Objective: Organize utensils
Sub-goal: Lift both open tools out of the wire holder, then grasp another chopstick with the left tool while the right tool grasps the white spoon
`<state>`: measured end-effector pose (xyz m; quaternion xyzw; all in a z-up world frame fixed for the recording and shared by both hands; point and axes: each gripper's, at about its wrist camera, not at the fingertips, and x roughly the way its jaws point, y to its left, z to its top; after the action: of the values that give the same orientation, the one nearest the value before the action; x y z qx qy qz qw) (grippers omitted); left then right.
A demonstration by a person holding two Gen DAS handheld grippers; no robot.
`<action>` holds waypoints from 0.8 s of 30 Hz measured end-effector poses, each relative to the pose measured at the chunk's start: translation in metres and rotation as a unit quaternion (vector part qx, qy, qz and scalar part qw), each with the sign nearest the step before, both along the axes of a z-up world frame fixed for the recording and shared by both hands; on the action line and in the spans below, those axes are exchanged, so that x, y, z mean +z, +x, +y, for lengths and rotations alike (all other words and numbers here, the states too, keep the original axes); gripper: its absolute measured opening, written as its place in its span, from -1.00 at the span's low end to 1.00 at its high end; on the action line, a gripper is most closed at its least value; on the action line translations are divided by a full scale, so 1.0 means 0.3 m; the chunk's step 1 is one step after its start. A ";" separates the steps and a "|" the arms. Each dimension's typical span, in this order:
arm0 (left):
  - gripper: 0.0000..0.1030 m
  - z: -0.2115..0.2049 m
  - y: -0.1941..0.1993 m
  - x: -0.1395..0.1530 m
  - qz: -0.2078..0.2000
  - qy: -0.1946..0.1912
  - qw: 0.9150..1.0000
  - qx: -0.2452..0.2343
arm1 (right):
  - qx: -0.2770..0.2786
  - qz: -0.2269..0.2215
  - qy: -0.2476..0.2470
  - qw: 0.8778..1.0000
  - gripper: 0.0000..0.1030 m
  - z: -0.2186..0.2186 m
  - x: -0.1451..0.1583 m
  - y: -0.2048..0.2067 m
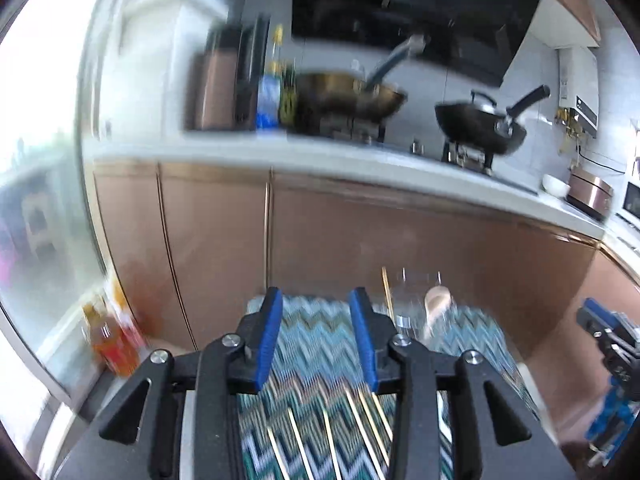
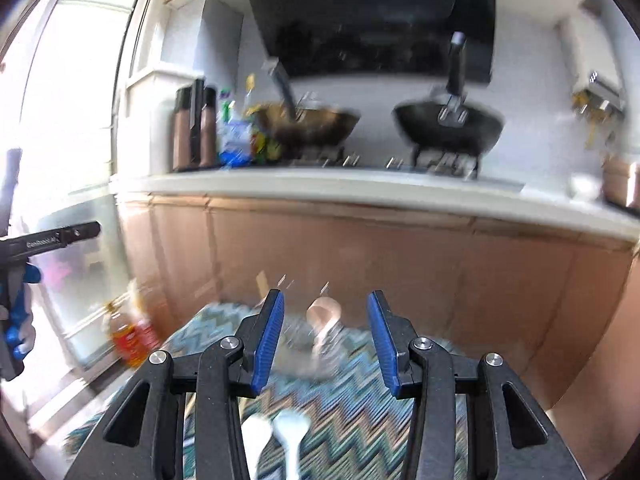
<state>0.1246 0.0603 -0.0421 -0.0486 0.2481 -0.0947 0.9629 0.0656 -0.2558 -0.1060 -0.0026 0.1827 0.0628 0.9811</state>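
Note:
Several thin chopsticks (image 1: 360,424) lie on the zigzag-patterned table mat (image 1: 320,344), under my left gripper (image 1: 318,300), which is open and empty. A clear glass holder (image 1: 416,300) at the mat's far end holds a wooden spoon (image 1: 438,304) and one chopstick (image 1: 386,290). My right gripper (image 2: 326,304) is open and empty, held above the mat (image 2: 352,420). Two white spoons (image 2: 276,436) lie below it. The glass holder (image 2: 316,344) with the wooden spoon (image 2: 324,312) stands just beyond its fingers. Both views are motion-blurred.
A kitchen counter (image 1: 320,152) with copper cabinets stands behind, carrying two woks (image 1: 348,96) on a stove, bottles and canisters. An orange bottle (image 1: 112,344) stands on the floor at the left by a bright window. The right gripper (image 1: 612,344) shows at the left view's right edge.

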 end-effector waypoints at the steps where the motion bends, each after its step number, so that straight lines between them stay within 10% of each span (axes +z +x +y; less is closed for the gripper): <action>1: -0.35 0.017 0.005 -0.032 0.022 -0.006 1.000 -0.006 | 0.017 0.025 0.006 1.000 -0.18 0.004 -0.031 0.012; 6: -0.35 0.029 0.066 -0.228 0.143 -0.029 0.988 -0.044 | 0.086 0.136 0.042 0.986 -0.21 0.030 -0.198 0.087; 14: -0.35 -0.072 0.204 -0.581 0.321 -0.048 0.942 -0.092 | 0.142 0.294 0.091 0.941 -0.28 0.085 -0.489 0.258; 24: -0.37 -0.148 0.331 -0.761 0.400 -0.032 0.910 -0.103 | 0.147 0.395 0.111 0.900 -0.36 0.081 -0.709 0.453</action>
<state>0.2239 0.0158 -0.2704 -0.0878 0.6127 -0.1739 0.7659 0.2014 -0.2315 -0.3188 0.1044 0.5443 0.2225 0.8021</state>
